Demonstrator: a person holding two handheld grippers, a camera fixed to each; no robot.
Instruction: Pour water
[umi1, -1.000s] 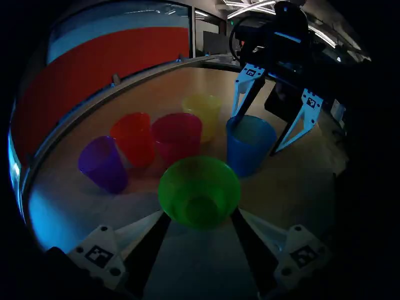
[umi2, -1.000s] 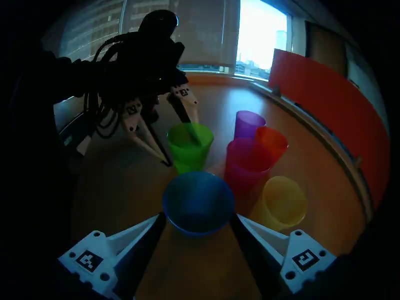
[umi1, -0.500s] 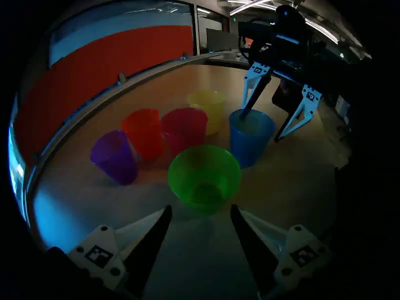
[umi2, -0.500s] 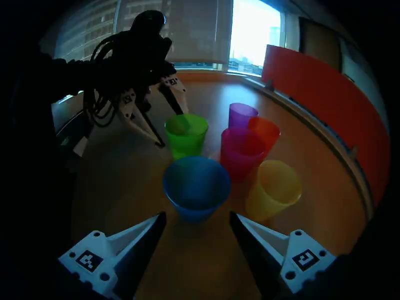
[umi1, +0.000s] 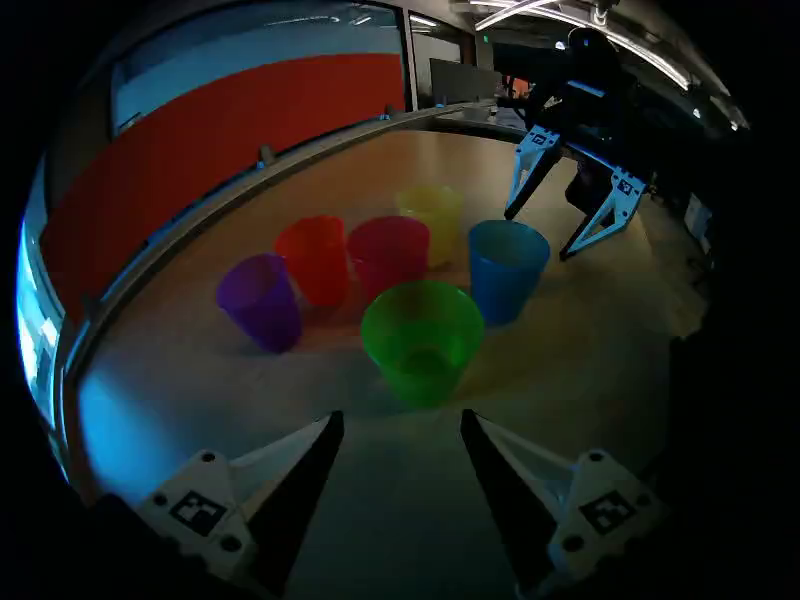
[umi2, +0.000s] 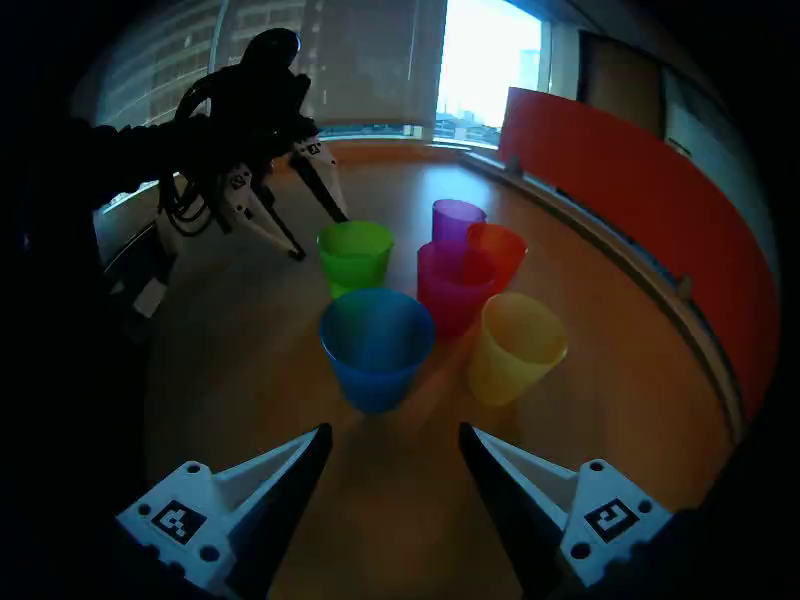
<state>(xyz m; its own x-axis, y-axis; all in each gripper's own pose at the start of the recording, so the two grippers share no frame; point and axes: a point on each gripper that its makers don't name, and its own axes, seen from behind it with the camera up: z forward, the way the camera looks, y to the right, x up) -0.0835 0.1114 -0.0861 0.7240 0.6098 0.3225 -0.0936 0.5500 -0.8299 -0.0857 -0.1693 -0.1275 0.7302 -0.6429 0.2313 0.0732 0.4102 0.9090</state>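
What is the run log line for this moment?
left hand-held gripper: open, empty, facing green cup | right hand-held gripper: open, empty, facing blue cup | both cups: upright on table

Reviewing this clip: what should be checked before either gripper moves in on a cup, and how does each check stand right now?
1. The left tongs open and empty: ok.
2. The right tongs open and empty: ok.
3. The green cup upright, straight ahead of the left tongs: ok.
4. The blue cup upright, straight ahead of the right tongs: ok.
5. Water in either of those two cups: cannot tell, the insides are too dim.
6. Room beside the blue cup for the right tongs: the yellow cup and the magenta cup stand close by, so cannot tell.
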